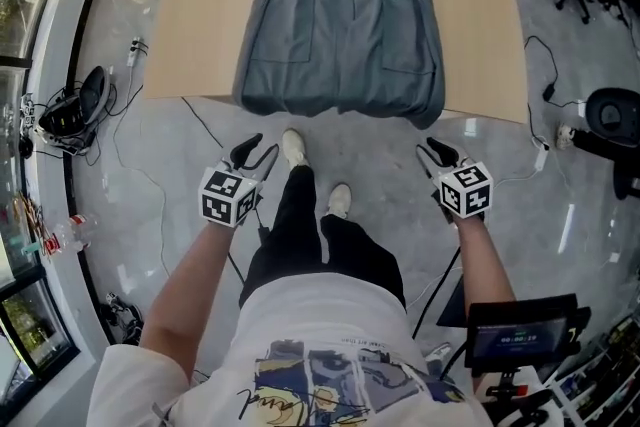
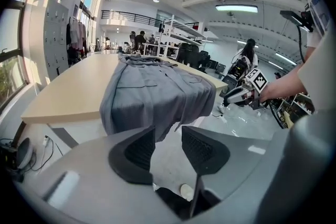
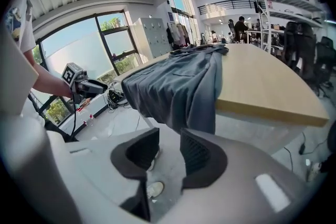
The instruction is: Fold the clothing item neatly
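A grey garment [image 1: 342, 25] with a belt and two pockets lies flat on the wooden table [image 1: 200, 15], its hem hanging over the near edge. My left gripper [image 1: 255, 153] hovers below and left of the hem, over the floor, open with nothing between its pads. My right gripper [image 1: 436, 153] hangs below the hem's right corner, also open and empty. In the left gripper view the garment [image 2: 157, 92] drapes ahead of the left gripper [image 2: 168, 145], apart from it. In the right gripper view the garment's hanging hem [image 3: 178, 89] is just beyond the right gripper [image 3: 169, 147].
The person's legs and white shoes [image 1: 293, 147] stand between the grippers at the table's edge. Cables [image 1: 60, 115] and gear lie on the floor at left, a chair base [image 1: 612, 115] at right. A tablet [image 1: 520, 335] sits at lower right.
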A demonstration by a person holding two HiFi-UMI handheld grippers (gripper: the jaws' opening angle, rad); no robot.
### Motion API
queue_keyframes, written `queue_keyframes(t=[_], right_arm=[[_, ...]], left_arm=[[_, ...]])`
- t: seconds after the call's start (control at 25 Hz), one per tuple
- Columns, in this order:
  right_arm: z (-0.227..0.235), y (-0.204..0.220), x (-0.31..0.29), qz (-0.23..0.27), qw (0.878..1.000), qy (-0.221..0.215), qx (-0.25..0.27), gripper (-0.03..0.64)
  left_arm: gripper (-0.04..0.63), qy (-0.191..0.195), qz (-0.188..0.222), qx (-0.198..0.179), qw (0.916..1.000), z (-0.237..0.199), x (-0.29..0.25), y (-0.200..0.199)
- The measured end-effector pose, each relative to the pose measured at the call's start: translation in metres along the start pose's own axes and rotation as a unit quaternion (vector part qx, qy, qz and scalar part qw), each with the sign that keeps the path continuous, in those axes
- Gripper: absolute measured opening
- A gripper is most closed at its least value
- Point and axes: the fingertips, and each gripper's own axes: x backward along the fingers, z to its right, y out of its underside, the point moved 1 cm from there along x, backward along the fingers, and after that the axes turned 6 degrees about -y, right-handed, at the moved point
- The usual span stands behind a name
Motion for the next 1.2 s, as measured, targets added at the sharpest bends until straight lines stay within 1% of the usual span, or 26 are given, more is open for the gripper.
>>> queue_keyframes(t=[0.16,0.36,0.48,0.56,0.72,0.88,1.04,1.12,1.2], right_arm=[[0.020,0.017,-0.010,0.003,1.000,0.019,-0.012,0.165],[0.041,0.031,-0.030,-0.004,1.000,0.024,-0.008,0.187],[0.050,0.026,-0.037,-0.005,1.000,0.030,-0.005,0.202],[0.054,0.025,-0.041,-0.005,0.999,0.032,-0.003,0.227],[0.062,0.023,-0.053,-0.004,0.999,0.034,0.000,0.235],[0.079,0.027,-0.061,-0.005,0.999,0.052,-0.015,0.242],[0.096,0.033,-0.062,-0.008,0.997,0.072,-0.034,0.272],[0.096,0.032,-0.063,-0.009,0.997,0.066,-0.031,0.275],[0.090,0.030,-0.068,-0.010,0.998,0.050,-0.021,0.275]], left_arm=[[0.204,-0.018,-0.017,0.005,0.9997,-0.025,-0.019,0.021],[0.239,-0.059,-0.042,0.030,0.9969,-0.069,-0.045,0.048],[0.259,-0.068,-0.046,0.042,0.9958,-0.085,-0.053,0.049],[0.272,-0.070,-0.046,0.048,0.9954,-0.092,-0.056,0.053],[0.305,-0.077,-0.039,0.065,0.9942,-0.108,-0.068,0.062],[0.342,-0.074,-0.033,0.083,0.9932,-0.120,-0.084,0.068],[0.358,-0.058,-0.028,0.080,0.9947,-0.120,-0.094,0.063],[0.362,-0.045,-0.025,0.075,0.9959,-0.118,-0.099,0.058],[0.362,-0.028,-0.022,0.069,0.9970,-0.114,-0.104,0.054]])
